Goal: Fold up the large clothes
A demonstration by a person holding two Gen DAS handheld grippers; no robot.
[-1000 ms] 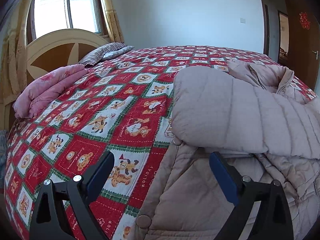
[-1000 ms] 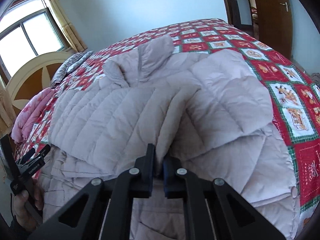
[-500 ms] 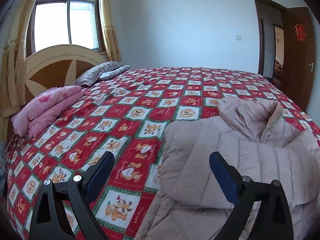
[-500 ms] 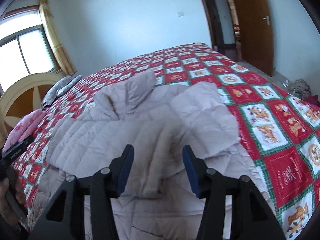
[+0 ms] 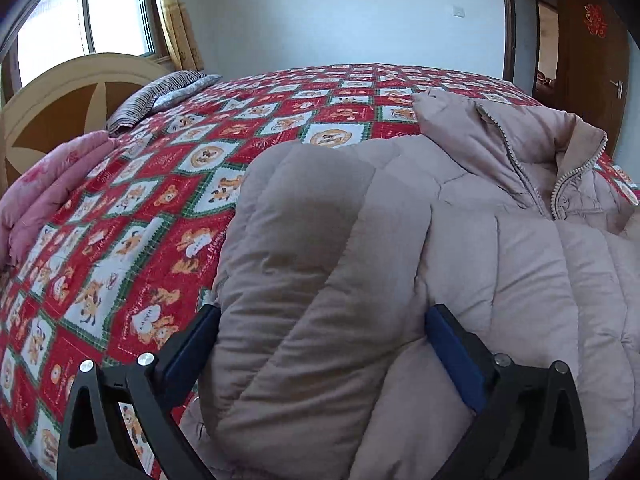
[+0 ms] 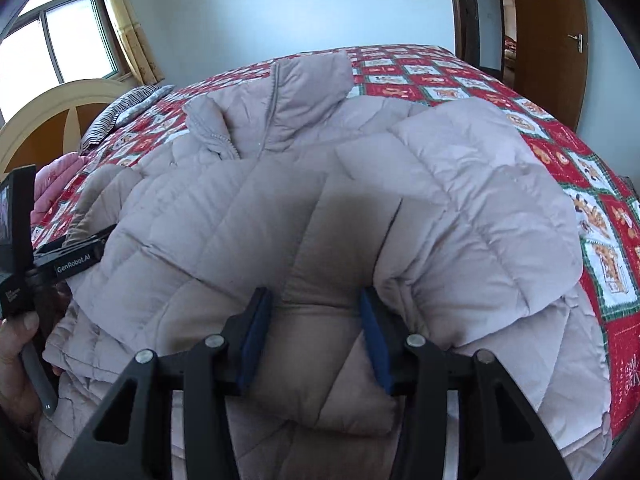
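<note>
Both claws agape – left claw [image 5: 322, 332], right claw [image 6: 314, 320] straddling jacket [image 6: 320, 184].

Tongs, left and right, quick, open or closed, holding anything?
Left tongs: open, straddling a fold of the beige quilted down jacket, not clamped.
Right tongs: open, around a jacket fold, not clamped.

Both hand-held grippers low, left hand-held gripper [image 5: 320, 336] and right hand-held gripper [image 6: 314, 320] with jaws spread wide
</note>
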